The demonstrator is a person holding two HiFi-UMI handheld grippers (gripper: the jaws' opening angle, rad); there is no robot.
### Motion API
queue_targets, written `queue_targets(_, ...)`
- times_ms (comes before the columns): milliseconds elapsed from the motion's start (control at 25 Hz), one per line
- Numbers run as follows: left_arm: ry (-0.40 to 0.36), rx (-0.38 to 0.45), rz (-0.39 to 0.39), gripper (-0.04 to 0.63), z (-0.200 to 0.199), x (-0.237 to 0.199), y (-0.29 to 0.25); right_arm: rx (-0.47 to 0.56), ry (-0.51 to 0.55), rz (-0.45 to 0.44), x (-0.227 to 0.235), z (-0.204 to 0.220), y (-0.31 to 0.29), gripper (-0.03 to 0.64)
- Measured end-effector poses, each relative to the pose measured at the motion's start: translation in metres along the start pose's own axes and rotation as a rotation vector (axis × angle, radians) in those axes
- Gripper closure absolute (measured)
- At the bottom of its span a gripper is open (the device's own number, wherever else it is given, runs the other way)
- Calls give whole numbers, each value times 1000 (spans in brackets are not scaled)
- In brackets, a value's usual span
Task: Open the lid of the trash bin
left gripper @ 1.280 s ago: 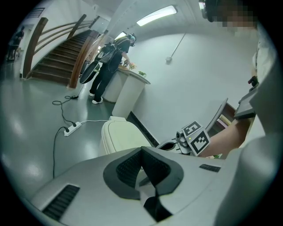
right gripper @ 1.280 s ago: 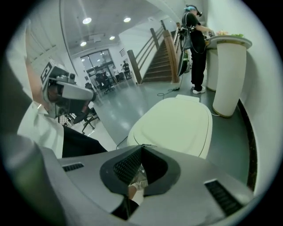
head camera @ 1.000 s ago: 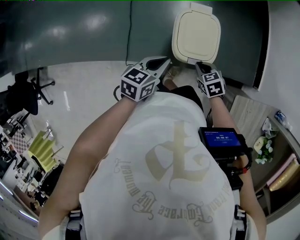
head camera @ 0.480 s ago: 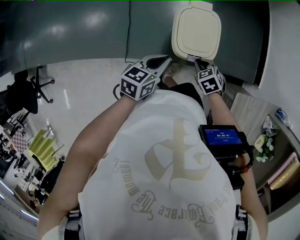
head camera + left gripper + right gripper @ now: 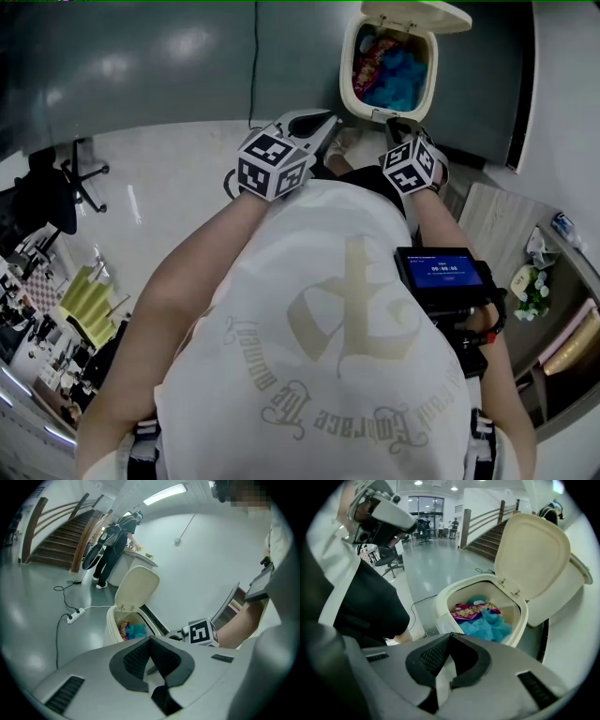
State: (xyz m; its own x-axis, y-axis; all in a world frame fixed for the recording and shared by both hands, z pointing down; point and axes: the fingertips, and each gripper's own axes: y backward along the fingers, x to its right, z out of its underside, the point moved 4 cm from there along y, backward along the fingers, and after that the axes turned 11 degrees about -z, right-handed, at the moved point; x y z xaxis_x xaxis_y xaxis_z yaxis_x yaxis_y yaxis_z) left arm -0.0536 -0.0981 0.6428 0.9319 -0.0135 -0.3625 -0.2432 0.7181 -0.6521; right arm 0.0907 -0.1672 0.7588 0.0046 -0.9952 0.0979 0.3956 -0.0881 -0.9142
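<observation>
The cream trash bin [image 5: 349,66] stands on the floor against a dark wall, with its lid [image 5: 417,14] swung up and back on its hinges. Blue and pink rubbish [image 5: 389,70] fills the inside. My right gripper [image 5: 396,124] is shut with nothing in it, its tip at the bin's front rim. In the right gripper view the bin [image 5: 440,606], the raised lid [image 5: 532,555] and the rubbish [image 5: 480,618] lie just past the closed jaws. My left gripper [image 5: 319,127] hangs shut and empty to the left of the bin [image 5: 111,627], apart from it.
A power strip with its cable [image 5: 75,616] lies on the floor left of the bin. A person [image 5: 115,541] stands at a counter beyond, near a staircase [image 5: 56,536]. An office chair [image 5: 56,183] is far left; a wooden shelf [image 5: 497,234] is at right.
The bin's lid has gone from closed flat to standing open, showing the rubbish inside. Both grippers have held almost the same places, the right one staying at the front rim.
</observation>
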Motion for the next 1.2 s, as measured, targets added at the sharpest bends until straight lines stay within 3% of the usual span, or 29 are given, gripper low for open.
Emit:
queue_targets(520, -10, 4, 15, 581, -7, 1, -7, 18, -62, -48, 7, 5, -2, 611)
queue_targets(800, -21, 16, 16, 581, -14, 1, -10, 54, -168, -85, 16, 7, -3, 611)
queue_targets(1000, -21, 20, 13, 581, -14, -3, -12, 144, -247, -107, 19, 1, 3, 611)
queue_targets(1200, -32, 42, 1, 581, -16, 4, 6, 281, -326, -65, 16, -11, 40, 611)
